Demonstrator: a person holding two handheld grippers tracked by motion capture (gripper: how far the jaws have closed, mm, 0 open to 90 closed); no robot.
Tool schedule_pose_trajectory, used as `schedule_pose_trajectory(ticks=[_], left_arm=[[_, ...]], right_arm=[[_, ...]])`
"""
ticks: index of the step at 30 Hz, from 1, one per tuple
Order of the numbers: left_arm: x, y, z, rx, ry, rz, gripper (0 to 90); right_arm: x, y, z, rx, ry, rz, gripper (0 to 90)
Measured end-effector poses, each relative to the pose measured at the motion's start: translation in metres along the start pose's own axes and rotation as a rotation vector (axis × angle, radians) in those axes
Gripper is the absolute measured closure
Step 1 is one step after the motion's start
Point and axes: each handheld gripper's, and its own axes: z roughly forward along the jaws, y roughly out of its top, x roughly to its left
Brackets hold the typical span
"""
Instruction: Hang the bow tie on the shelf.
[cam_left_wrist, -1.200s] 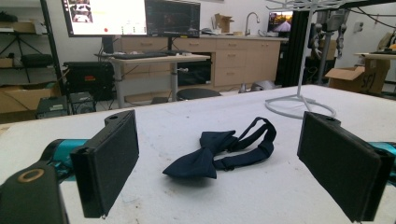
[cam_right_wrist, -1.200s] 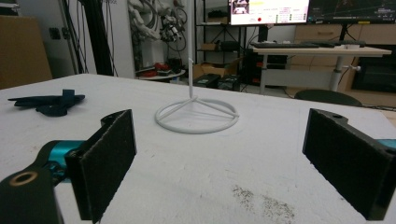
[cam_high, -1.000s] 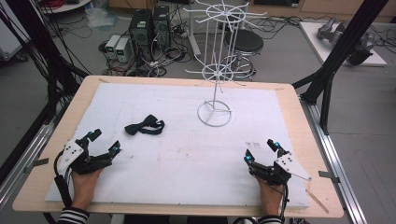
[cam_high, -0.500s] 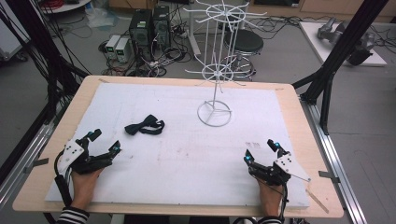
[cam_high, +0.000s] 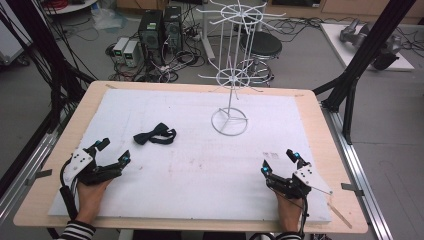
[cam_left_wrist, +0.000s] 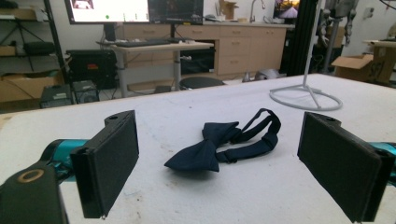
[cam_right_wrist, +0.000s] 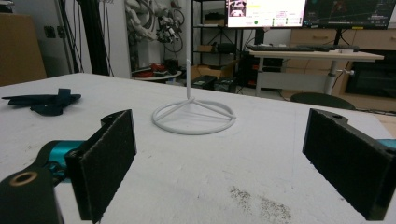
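A dark navy bow tie (cam_high: 155, 134) with its strap lies flat on the white mat (cam_high: 200, 165), left of centre. In the left gripper view the bow tie (cam_left_wrist: 224, 140) rests a short way ahead, between the lines of the jaws. My left gripper (cam_high: 114, 151) rests open near the mat's front left corner, nothing between its jaws. A white wire display stand (cam_high: 229, 75) rises from a ring base at the mat's back centre. My right gripper (cam_high: 279, 161) rests open at the front right, facing the stand's base (cam_right_wrist: 194, 115).
The wooden table edge (cam_high: 310, 102) frames the mat. Black frame posts (cam_high: 350, 75) stand at the right and left. Behind the table on the floor are computer towers (cam_high: 160, 25), cables and a stool (cam_high: 260, 45). A wooden stick (cam_high: 340, 212) lies at the front right corner.
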Motion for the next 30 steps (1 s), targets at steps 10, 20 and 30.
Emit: schedule_pose_trajectory(ticks=[10,20,30], left_arm=[[0.000,0.025,0.008,0.004,-0.010,0.041,12.9],[0.003,0.046,0.022,0.101,0.000,0.056,13.0],[0.007,0.063,0.047,0.222,-0.036,0.074,13.1]], right_arm=[[0.000,0.000,0.000,0.002,-0.001,0.006,8.8],[-0.001,0.000,0.000,0.000,-0.002,0.004,8.8],[-0.001,0.000,0.000,0.000,-0.003,0.007,8.8]])
